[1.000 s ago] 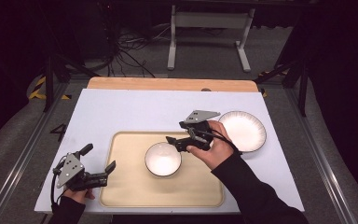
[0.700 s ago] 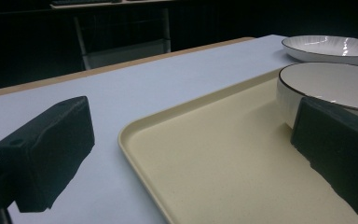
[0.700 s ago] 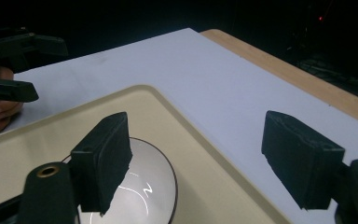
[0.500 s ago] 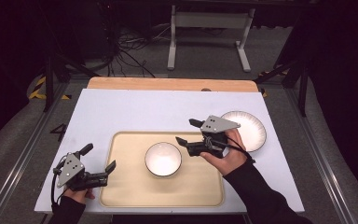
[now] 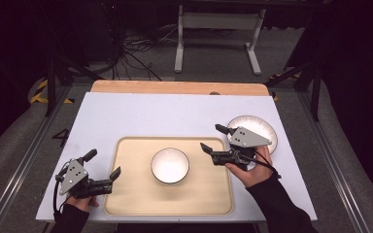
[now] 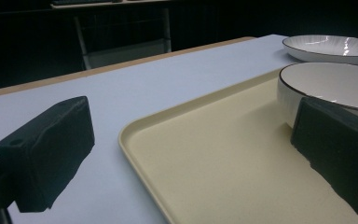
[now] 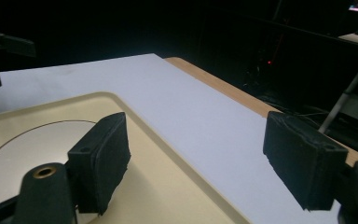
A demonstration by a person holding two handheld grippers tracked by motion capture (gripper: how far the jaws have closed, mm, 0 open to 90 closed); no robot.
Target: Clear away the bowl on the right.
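On the white table [image 5: 141, 116]: a beige tray [image 5: 131, 194] toward the near edge, a white bowl [image 5: 170, 165] upright on the tray's middle. Off the tray's far right corner, on the bare tabletop, a white plate [image 5: 262, 127], apart from the tray. At the tray's right edge, raised and partly over the plate: right gripper [image 5: 212, 138], jaws spread wide, nothing between. At the tray's near left corner: left gripper [image 5: 102, 164], jaws likewise wide and empty, one pad over the tabletop, the other over the tray, pointing toward the bowl.
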